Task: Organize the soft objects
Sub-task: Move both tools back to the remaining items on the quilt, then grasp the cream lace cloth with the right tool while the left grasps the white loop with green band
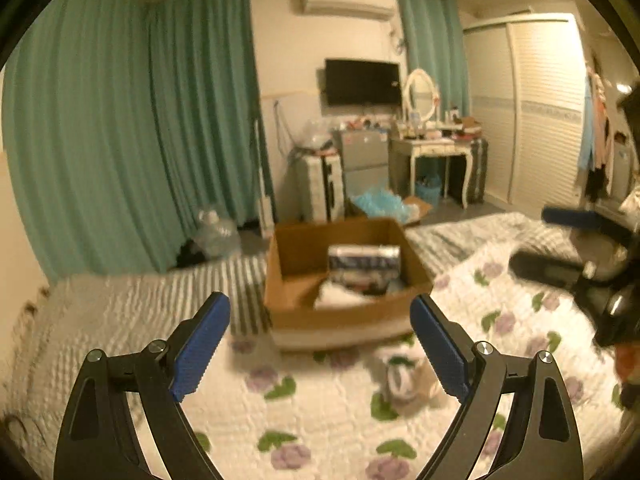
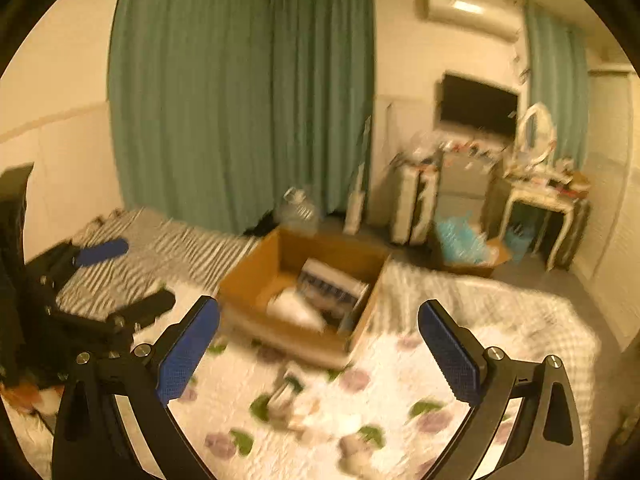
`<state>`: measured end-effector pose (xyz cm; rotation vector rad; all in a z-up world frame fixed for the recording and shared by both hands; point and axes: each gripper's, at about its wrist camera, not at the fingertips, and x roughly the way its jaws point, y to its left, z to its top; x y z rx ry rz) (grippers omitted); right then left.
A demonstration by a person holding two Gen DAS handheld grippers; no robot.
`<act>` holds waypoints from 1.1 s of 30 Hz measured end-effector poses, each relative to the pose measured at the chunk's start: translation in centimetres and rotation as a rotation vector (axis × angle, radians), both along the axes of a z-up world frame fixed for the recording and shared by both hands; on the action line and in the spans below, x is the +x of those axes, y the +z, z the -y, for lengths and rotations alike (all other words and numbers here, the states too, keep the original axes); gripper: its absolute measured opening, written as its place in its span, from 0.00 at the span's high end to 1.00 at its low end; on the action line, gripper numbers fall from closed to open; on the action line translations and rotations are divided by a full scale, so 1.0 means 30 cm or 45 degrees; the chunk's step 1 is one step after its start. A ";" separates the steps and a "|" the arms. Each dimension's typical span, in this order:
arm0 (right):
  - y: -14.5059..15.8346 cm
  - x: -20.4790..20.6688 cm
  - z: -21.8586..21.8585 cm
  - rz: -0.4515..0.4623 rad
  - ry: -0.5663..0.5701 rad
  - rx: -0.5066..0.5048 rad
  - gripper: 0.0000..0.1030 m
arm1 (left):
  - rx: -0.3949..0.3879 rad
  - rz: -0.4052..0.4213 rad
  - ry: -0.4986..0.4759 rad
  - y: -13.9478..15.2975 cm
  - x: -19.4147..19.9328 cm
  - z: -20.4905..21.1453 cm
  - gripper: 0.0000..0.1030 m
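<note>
Though blurred, folded cloth (image 1: 363, 264) crosswise

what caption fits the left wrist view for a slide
Open left gripper hovers over a floral quilt, facing a partly filled cardboard box on the bed.

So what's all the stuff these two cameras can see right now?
box: one, brown cardboard, open, on the bed, with blurred folded items inside
quilt: one, white with purple flowers, spread on the bed
small item: one, pale, too blurred to identify, on the quilt in front of the box
curtains: teal, along the far wall
TV: one, black, on the wall
air conditioner: one, white, above the TV
dressing table: one, white, with an oval mirror, right of the TV
wardrobe: one, white, far right
left tool: blue pads, open, empty
right tool: blue pads, open, empty
</note>
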<state>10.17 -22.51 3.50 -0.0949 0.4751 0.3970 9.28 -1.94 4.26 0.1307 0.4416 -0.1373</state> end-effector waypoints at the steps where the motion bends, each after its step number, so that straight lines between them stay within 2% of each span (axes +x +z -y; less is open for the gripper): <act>1: -0.042 0.006 -0.010 -0.030 0.008 -0.002 0.03 | -0.008 -0.013 0.006 -0.023 -0.005 0.001 0.10; 6: -0.308 0.106 -0.054 -0.238 0.012 -0.011 0.03 | -0.082 -0.143 0.066 -0.210 0.060 -0.038 0.10; 9: -0.429 0.136 -0.073 -0.278 -0.010 -0.027 0.04 | -0.089 -0.208 0.114 -0.324 0.092 -0.048 0.10; 13: -0.566 0.157 -0.099 -0.369 -0.037 -0.152 0.09 | -0.091 -0.314 0.116 -0.459 0.115 -0.074 0.10; 19: -0.618 0.178 -0.132 -0.430 0.003 -0.228 0.09 | -0.023 -0.385 0.134 -0.536 0.139 -0.081 0.10; 22: -0.662 0.209 -0.145 -0.494 0.003 -0.275 0.14 | -0.034 -0.387 0.108 -0.540 0.137 -0.076 0.10; 23: -0.675 0.224 -0.151 -0.518 -0.004 -0.293 0.21 | -0.029 -0.385 0.101 -0.542 0.135 -0.072 0.10; 25: -0.685 0.243 -0.160 -0.528 -0.016 -0.314 0.25 | -0.006 -0.376 0.090 -0.545 0.131 -0.063 0.10; 26: -0.683 0.246 -0.159 -0.525 -0.015 -0.312 0.31 | 0.003 -0.370 0.077 -0.545 0.127 -0.058 0.10; 27: -0.681 0.248 -0.158 -0.525 -0.013 -0.306 0.45 | 0.006 -0.366 0.070 -0.543 0.124 -0.056 0.10; 29: -0.687 0.244 -0.159 -0.548 0.013 -0.295 0.64 | 0.010 -0.364 0.062 -0.543 0.118 -0.052 0.10; 33: -0.666 0.201 -0.170 -0.513 0.077 -0.282 0.80 | 0.017 -0.364 0.060 -0.543 0.112 -0.049 0.10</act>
